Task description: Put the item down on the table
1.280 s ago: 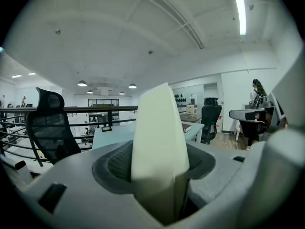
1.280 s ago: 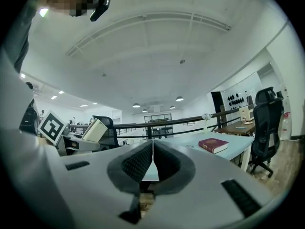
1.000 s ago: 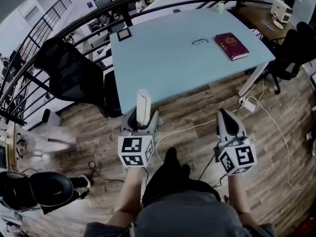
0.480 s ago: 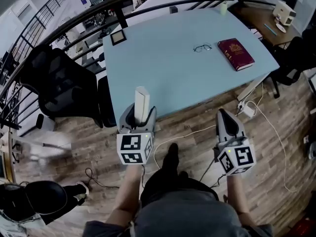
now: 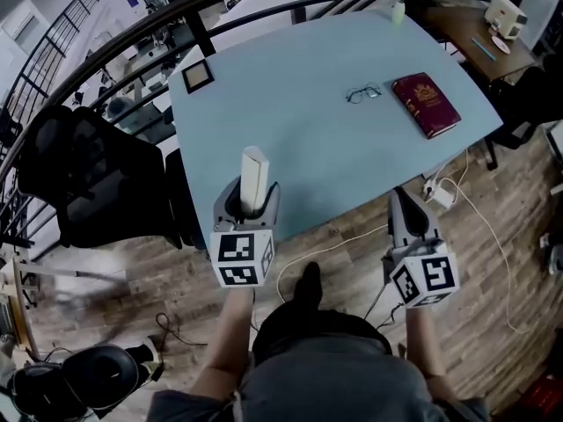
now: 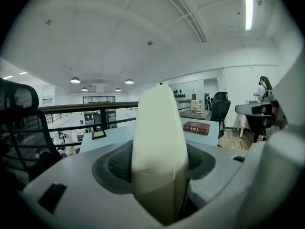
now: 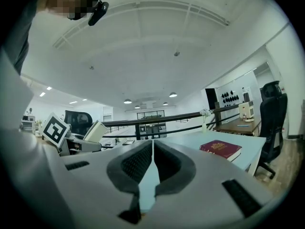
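While the left hand-held gripper (image 5: 252, 202) clamps it, a block (image 5: 254, 170) protrudes.

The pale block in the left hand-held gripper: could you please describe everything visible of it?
The pale block is a plain cream slab, narrow and flat, with a smooth matte face. Its rear end is clamped between the pads of the left hand-held gripper. The rest juts forward toward the light-blue table, not resting on it.

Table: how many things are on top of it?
4: a small frame near the far left corner, glasses and a red book toward the right, and a little vase at the far right corner, though that one may stand just behind the edge.
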